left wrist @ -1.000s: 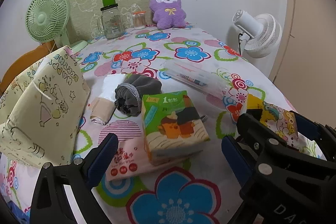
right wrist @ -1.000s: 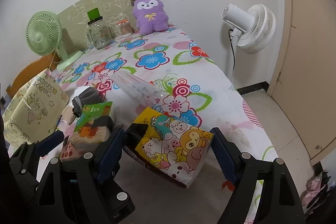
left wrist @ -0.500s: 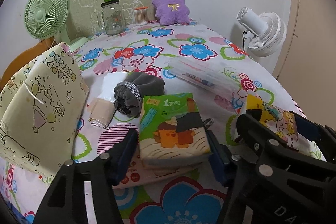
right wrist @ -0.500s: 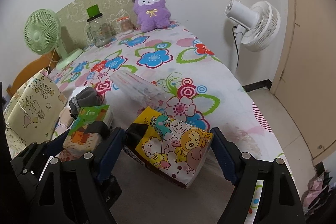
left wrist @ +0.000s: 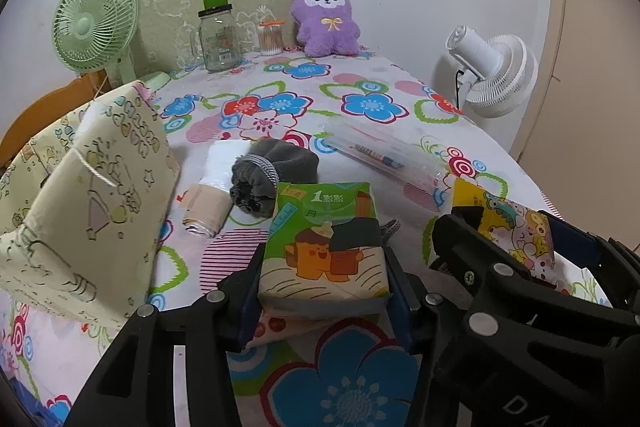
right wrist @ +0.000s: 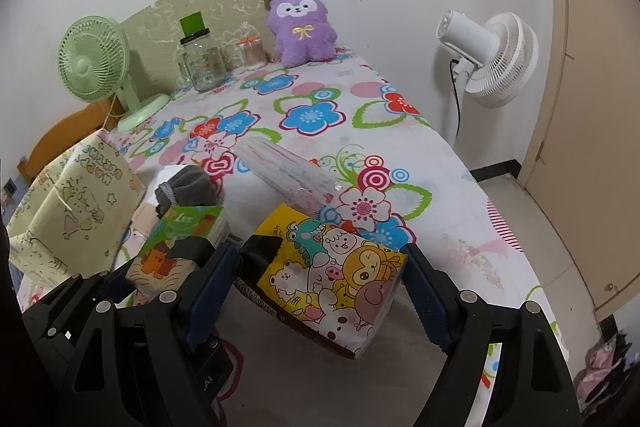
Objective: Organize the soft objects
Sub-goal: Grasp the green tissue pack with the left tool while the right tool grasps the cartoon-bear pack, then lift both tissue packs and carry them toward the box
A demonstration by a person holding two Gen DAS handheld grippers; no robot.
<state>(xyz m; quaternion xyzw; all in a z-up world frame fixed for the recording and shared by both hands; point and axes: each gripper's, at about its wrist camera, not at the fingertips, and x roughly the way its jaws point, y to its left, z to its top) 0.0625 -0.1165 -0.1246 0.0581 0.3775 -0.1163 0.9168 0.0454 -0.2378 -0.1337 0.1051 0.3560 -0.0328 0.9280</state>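
Observation:
A green tissue pack with an orange cartoon lies between the fingers of my left gripper. Its jaws are closing, and both blue pads touch the pack's sides. The pack rests partly on a pink wipes packet on the flowered bed sheet. My right gripper is shut on a yellow cartoon tissue pack, held just above the sheet. That pack also shows at the right of the left wrist view. A grey rolled sock and a beige roll lie beyond the green pack.
A pale yellow cloth bag stands at the left. A clear pen pouch lies mid-bed. A purple plush, glass jar, swab jar and green fan line the far end. A white fan stands beside the bed.
My left gripper's jaws have come in from wide apart onto the sides of the green tissue pack. The right gripper keeps its hold on the cartoon pack and has barely moved.

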